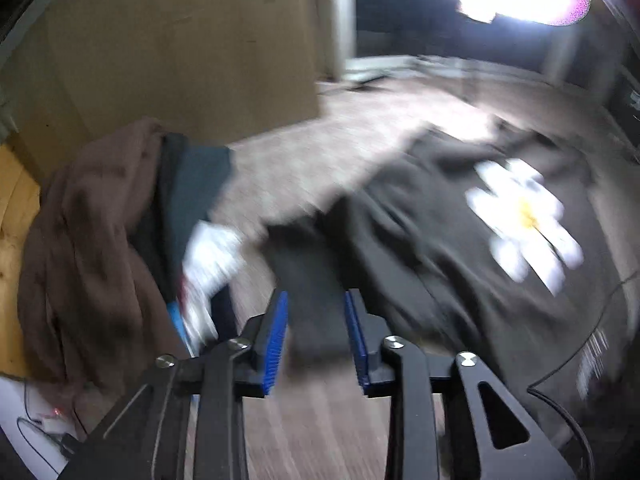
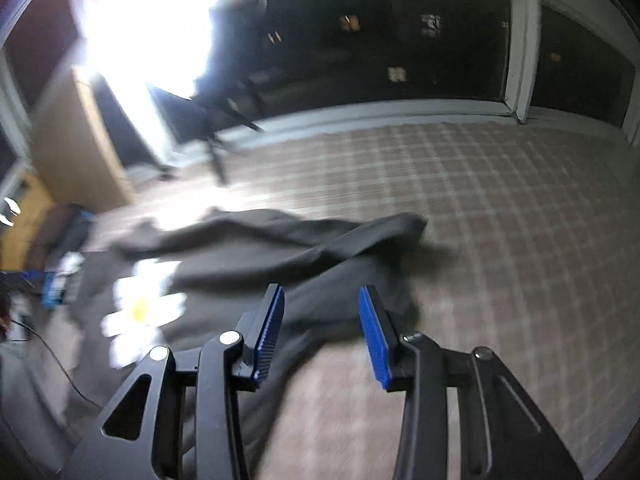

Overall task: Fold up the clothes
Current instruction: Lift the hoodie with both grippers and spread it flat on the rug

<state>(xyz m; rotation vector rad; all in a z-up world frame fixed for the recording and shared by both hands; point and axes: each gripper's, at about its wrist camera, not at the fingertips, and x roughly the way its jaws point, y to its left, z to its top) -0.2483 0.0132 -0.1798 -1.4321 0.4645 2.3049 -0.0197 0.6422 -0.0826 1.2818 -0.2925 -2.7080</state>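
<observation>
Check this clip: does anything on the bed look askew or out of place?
The dark daisy-print shirt lies rumpled, not flat: one sleeve is thrown across the body at an angle. A loose heap of other clothes sits beside it near the wooden wall. Both tools, left and right, are open. Motion blur hides finer detail.

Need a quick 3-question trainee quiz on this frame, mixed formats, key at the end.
1. True or false: the left gripper is shut on the dark shirt.
2. What is printed on the dark shirt?
A. a striped star
B. a white daisy with a yellow centre
C. red lettering
3. Fill in: in the left wrist view, the pile with the brown garment lies to the ___ of the dark shirt.

Key
1. False: its jaws stand apart, as do those of the right gripper.
2. B: the daisy print.
3. left
</observation>
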